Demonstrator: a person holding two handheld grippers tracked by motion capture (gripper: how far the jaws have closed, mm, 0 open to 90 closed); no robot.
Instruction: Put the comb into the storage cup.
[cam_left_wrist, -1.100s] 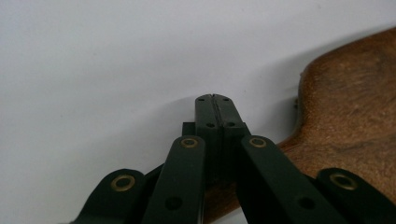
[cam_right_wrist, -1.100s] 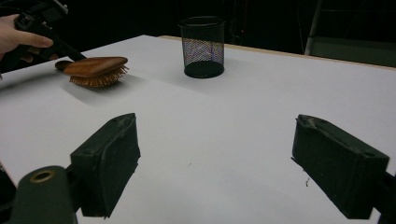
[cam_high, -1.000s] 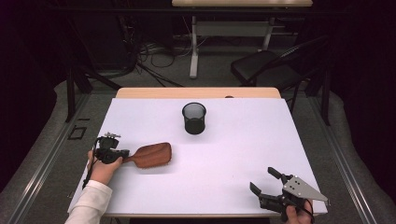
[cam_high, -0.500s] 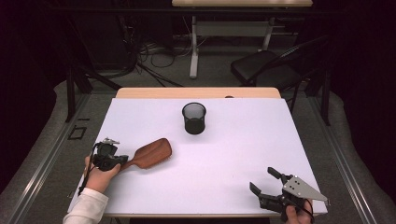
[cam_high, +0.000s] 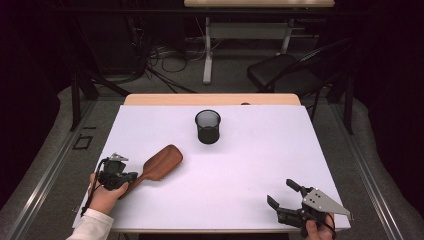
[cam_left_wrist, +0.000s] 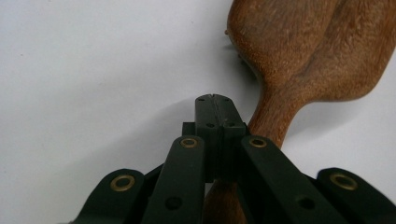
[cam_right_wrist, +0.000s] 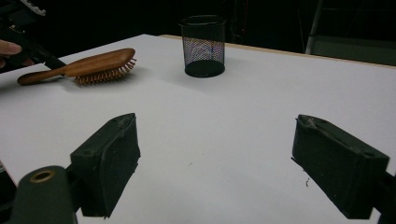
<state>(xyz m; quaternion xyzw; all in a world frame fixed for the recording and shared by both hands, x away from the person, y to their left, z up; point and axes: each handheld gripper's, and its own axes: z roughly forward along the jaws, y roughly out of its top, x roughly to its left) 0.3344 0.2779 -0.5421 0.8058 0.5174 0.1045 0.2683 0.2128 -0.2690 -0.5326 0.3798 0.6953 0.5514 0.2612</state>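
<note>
A brown wooden hairbrush (cam_high: 162, 161) lies bristles down on the white table (cam_high: 260, 155), at its left, head pointing to the far right. My left gripper (cam_high: 133, 176) is shut, and its closed jaws (cam_left_wrist: 215, 100) lie on top of the brush handle (cam_left_wrist: 275, 116), which runs under them. In the right gripper view the brush (cam_right_wrist: 93, 63) sits at the far left with the left gripper's dark jaw (cam_right_wrist: 44, 58) on its handle. My right gripper (cam_high: 280, 191) hovers open at the table's front right corner, nothing between its jaws (cam_right_wrist: 215, 119).
A black mesh pen cup (cam_high: 207, 127) stands upright in the far middle of the table, also seen ahead in the right gripper view (cam_right_wrist: 203, 44). A black chair (cam_high: 285, 72) and table legs stand on the floor beyond the far edge.
The left hand has drawn toward the front edge, and the brush has swung from nearly crosswise to a diagonal, head toward the far right. The right gripper has stayed still.
</note>
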